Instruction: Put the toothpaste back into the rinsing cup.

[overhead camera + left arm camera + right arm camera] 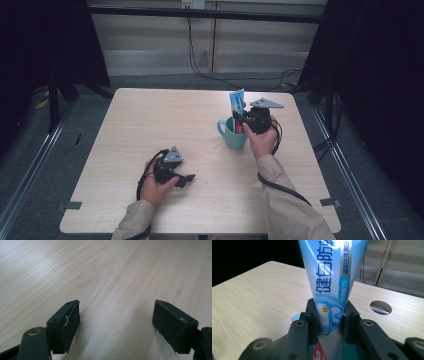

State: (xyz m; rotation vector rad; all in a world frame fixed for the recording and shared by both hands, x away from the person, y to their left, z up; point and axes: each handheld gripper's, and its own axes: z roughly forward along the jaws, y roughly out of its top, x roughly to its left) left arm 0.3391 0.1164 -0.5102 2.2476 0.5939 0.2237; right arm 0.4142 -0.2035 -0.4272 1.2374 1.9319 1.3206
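Toothpaste tube (332, 287): pale blue and white with printed characters, standing upright with its lower end inside the mug and its flat crimped end up; in the high view it rises above the mug's rim (237, 102).
Mug (231, 136): teal, handle turned toward the left of the table, standing right of the table's middle; a red patch of the tube's print shows just inside its rim.
Right gripper (243, 120): directly over the mug, its two black jaws pinching the tube from either side; in the right gripper view both pads press flat on the tube's lower body (329, 320).
Left gripper (186, 179): well apart from the mug, toward the near left, lying low on the wood; jaws spread wide with bare tabletop between them (116, 322).
Table (150, 120): light wood grain; a round cable hole (381, 307) sits beyond the mug in the right gripper view.
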